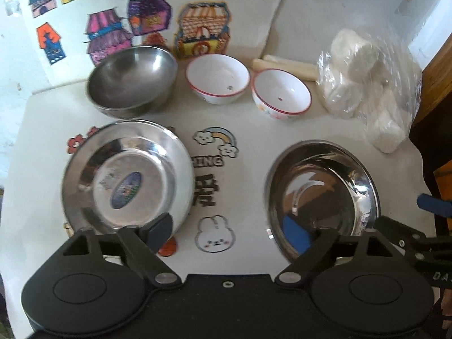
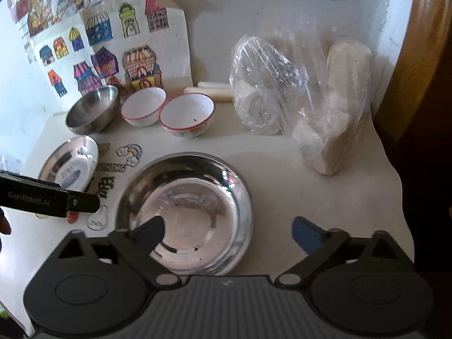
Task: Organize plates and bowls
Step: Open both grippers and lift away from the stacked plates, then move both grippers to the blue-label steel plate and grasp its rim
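Both grippers, left (image 1: 237, 234) and right (image 2: 228, 233), jaws spread, empty; shiny shallow steel plates (image 2: 186, 212) risk slipping when pinched.

The white worktop (image 1: 248, 130) carries two steel plates (image 1: 127, 178) (image 1: 322, 195) near its front edge. Along its back edge stand a steel bowl (image 1: 131, 80), two red-rimmed bowls (image 1: 217, 77) (image 1: 281, 93) and a plastic bag (image 1: 367, 84)

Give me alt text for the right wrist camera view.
An open right hand-held gripper hovers over a steel plate on a white table. Behind stand a steel bowl, two red-rimmed white bowls and a plastic bag.
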A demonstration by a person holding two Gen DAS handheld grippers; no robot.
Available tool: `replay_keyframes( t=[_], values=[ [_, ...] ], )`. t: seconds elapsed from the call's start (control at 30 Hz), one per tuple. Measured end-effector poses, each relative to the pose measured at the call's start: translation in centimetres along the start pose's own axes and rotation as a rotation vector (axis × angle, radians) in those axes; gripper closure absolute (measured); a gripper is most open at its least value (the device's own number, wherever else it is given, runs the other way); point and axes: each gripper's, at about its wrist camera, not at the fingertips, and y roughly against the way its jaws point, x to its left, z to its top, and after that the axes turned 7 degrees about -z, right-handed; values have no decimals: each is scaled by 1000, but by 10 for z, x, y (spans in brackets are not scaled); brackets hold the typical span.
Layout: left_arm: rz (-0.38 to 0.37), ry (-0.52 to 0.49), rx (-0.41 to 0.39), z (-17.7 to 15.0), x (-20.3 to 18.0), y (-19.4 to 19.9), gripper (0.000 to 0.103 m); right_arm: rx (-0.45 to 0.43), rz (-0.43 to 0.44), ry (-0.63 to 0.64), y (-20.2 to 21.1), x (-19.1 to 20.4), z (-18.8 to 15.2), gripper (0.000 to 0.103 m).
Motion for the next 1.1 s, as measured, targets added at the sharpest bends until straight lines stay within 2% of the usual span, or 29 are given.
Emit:
replay_keyframes(
  t=[0.03,0.13,0.33,0.5,0.7,0.9,1.1],
  values=[
    [4,6,-10,-1,5,4,6,-3,-4,-4,3,4,-1,0],
    [5,3,-25,-7,20,17,3,-14,-16,-9,11,21,-5,0],
    [33,23,-27,-19,61,39,3,-41,-13,-41,19,51,-10,0],
    [55,46,-25,-28,103,51,1,-66,16,-33,24,86,-17,0],
    [53,99,-27,-33,151,54,1,-55,60,23,22,125,-22,0],
    [63,93,-53,-28,176,50,1,-52,68,74,16,152,-23,0],
    [50,41,-40,-23,184,36,1,-43,77,100,3,171,-21,0]
  ],
)
